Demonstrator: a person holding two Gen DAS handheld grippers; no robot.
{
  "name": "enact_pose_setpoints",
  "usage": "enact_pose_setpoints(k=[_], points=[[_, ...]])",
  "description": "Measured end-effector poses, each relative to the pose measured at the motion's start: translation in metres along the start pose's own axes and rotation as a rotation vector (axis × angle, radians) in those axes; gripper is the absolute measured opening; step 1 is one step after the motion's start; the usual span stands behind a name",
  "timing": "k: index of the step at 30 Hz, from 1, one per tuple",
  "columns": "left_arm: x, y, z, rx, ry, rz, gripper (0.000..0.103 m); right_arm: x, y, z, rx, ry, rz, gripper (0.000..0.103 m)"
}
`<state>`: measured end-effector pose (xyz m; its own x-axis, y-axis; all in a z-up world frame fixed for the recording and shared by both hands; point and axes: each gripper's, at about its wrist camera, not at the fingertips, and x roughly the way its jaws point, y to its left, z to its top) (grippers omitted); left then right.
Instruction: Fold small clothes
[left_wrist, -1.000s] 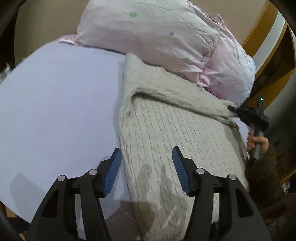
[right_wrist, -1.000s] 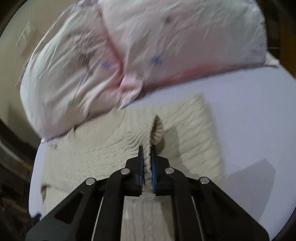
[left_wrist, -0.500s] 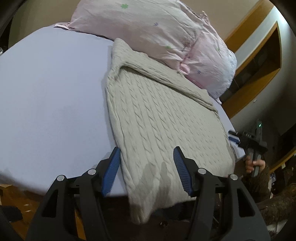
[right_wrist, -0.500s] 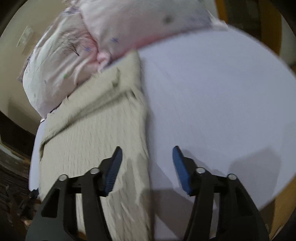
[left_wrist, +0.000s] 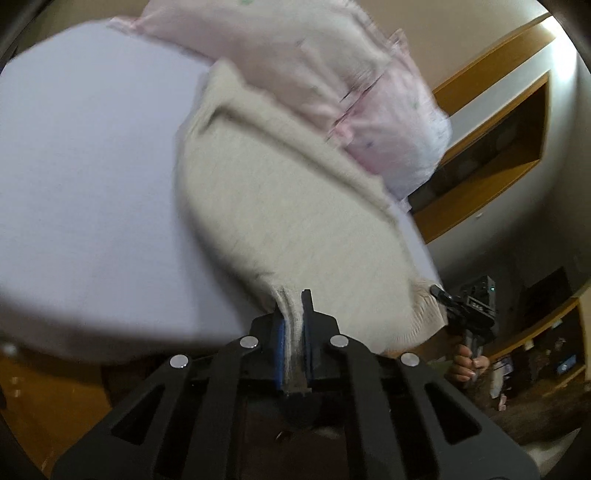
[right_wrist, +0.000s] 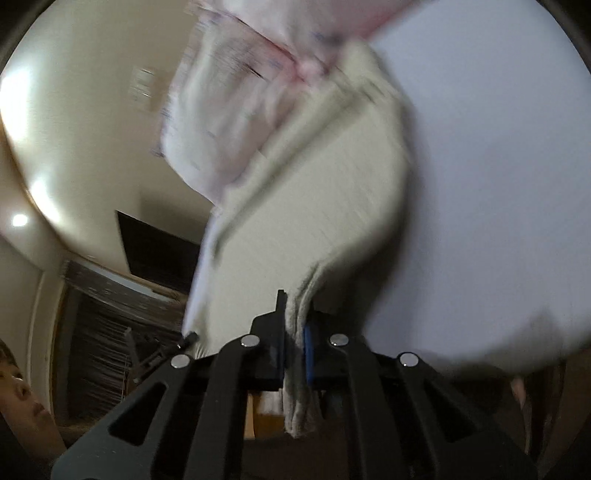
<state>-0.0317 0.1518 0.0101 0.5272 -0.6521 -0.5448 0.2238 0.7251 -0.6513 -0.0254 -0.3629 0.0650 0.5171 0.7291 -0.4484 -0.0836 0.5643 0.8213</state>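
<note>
Both grippers, left gripper (left_wrist: 294, 325), right gripper (right_wrist: 294, 332), now clamped on sweater (left_wrist: 295, 206) hem

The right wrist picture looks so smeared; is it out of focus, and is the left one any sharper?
Right wrist view: motion smear streaks the pillow and sweater, while the right hand-held gripper stays crisp. Left wrist view: milder smear, sweater knit pattern lost, left hand-held gripper sharp. Both views bend straight edges, fisheye-style.
</note>
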Motion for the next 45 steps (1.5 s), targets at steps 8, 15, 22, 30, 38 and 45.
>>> enact_pose_setpoints(k=[8,15,22,30,38,45], points=[[0.041,-0.006,0.164,0.028,-0.258,0.101,0.007,0.059,-0.009,0.168,0.062,-0.196,0.017,0.007],[0.15,0.057,0.236,-0.157,-0.127,0.286,0.007,0.15,-0.084,0.217,0.335,-0.173,-0.195,0.007],[0.12,0.057,0.237,-0.181,-0.165,0.132,0.042,0.14,-0.082,0.221,0.294,-0.344,0.012,0.086],[0.114,0.045,0.207,-0.063,-0.085,0.246,0.082,0.116,-0.075,0.209,0.201,-0.378,-0.024,0.099],[0.132,0.062,0.183,-0.22,-0.03,0.162,0.041,0.128,-0.07,0.214,0.216,-0.297,0.009,0.1],[0.137,0.023,0.199,-0.297,-0.069,-0.034,0.018,0.118,-0.07,0.218,0.229,-0.263,0.056,0.101]])
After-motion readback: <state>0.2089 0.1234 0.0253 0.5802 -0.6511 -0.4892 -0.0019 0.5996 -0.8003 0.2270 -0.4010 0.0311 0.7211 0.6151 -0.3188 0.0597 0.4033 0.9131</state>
